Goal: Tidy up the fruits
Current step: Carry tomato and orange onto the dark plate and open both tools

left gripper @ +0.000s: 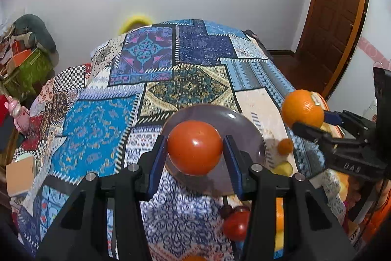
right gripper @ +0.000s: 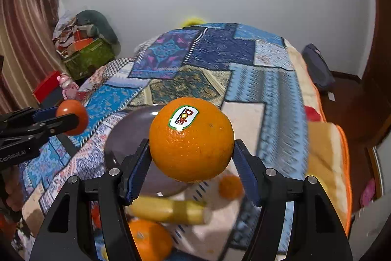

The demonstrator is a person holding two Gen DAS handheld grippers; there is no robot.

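Note:
My left gripper (left gripper: 195,147) is shut on a red tomato (left gripper: 195,147) and holds it above a grey plate (left gripper: 239,121) on the patterned bedspread. My right gripper (right gripper: 191,158) is shut on a large orange (right gripper: 191,138) with a white sticker, held above the plate's (right gripper: 127,136) right side. The right gripper and orange (left gripper: 302,108) show at the right in the left wrist view. The left gripper and tomato (right gripper: 72,116) show at the left in the right wrist view.
Loose fruit lies near the plate: a small orange (right gripper: 231,186), a yellow banana-like fruit (right gripper: 168,209), another orange (right gripper: 150,240), a red tomato (left gripper: 235,224). A pink toy (right gripper: 67,87) and green box (right gripper: 90,58) sit at the left. A door (left gripper: 334,16) stands at the right.

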